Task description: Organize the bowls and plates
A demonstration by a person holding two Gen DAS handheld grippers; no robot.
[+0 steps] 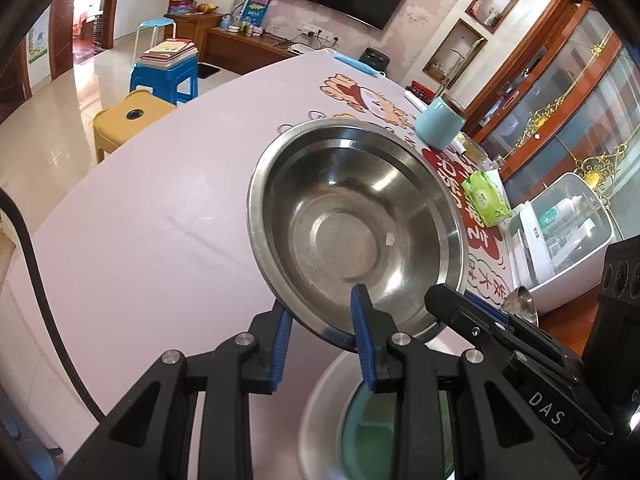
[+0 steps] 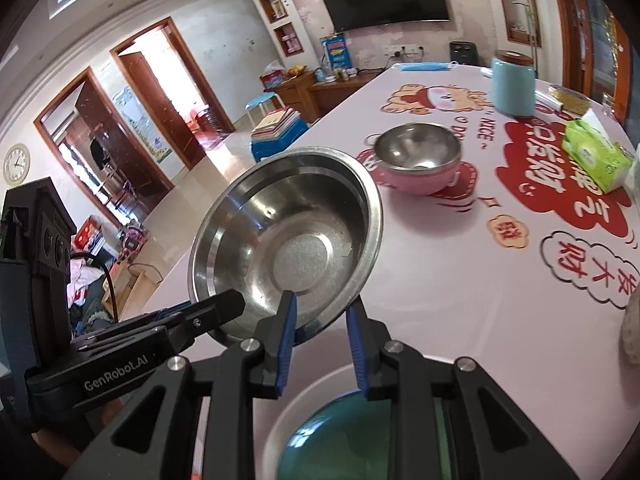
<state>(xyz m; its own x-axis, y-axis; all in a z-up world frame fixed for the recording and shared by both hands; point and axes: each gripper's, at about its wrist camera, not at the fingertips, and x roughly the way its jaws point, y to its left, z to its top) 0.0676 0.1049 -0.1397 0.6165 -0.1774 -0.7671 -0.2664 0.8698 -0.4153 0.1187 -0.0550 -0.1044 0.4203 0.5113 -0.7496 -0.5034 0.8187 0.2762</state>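
A large steel bowl [image 1: 352,232] is held tilted above the pink table [image 1: 140,220]. My left gripper [image 1: 320,308] is shut on its near rim, one blue finger inside and one outside. My right gripper [image 2: 320,304] is shut on the same steel bowl [image 2: 288,240] at its near rim. Each view shows the other gripper at the bowl's edge. Below the bowl a white plate [image 2: 312,400] with a green dish [image 2: 340,444] on it lies on the table. A pink bowl with a steel liner [image 2: 418,160] stands farther back.
A blue lidded jar [image 2: 513,84], a green tissue pack [image 2: 596,156] and a blue face mask [image 2: 424,66] lie on the table's far and right side. A white appliance [image 1: 560,248] stands off the right edge. Stools [image 1: 128,120] stand on the floor to the left.
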